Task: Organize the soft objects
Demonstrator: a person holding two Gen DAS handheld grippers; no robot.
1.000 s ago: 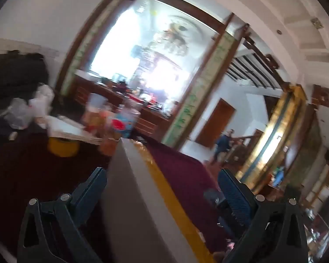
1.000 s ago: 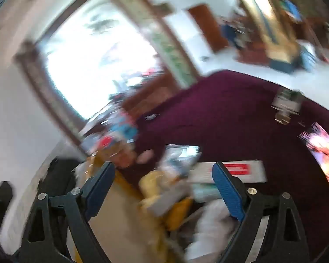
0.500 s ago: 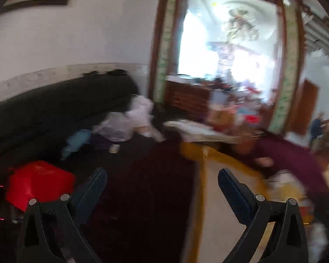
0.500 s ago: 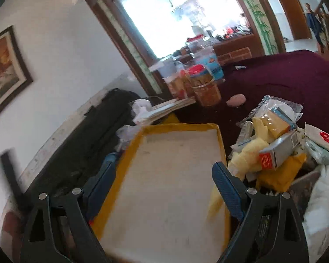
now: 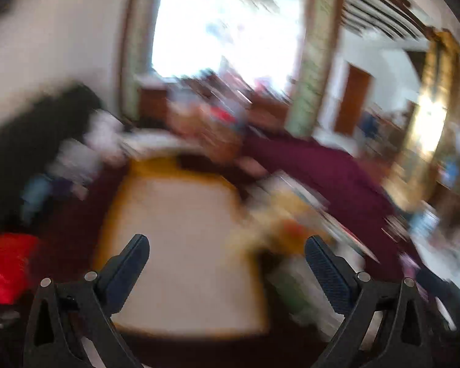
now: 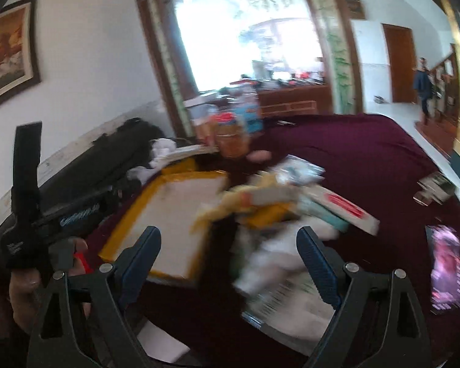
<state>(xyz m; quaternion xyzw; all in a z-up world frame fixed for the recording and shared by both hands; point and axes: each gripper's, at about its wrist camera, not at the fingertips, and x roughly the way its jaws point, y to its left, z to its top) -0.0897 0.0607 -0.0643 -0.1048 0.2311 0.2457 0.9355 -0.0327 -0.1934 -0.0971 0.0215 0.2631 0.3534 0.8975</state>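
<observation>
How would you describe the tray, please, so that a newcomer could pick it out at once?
Start from the dark maroon tablecloth that covers the table. Left of the jumbled pile of packets lies the tray, flat and rectangular. It alone has a yellow rim around a bare, pale inside, with nothing in it.

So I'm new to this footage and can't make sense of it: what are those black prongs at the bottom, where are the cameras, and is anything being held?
No robot here: a person holds a two-finger gripper in each hand, each carrying a fisheye camera looking along its fingers. The prongs are those fingers. One picture looks out from the left gripper, the other from the right gripper. Both are open and hold nothing. The right view also catches the other gripper and the hand holding it. On the dark red cloth lie a shallow tray with a yellow rim, seemingly bare, and beside it a pile of packets and soft things. A phone lies to the right. The left picture is blurred.
</observation>
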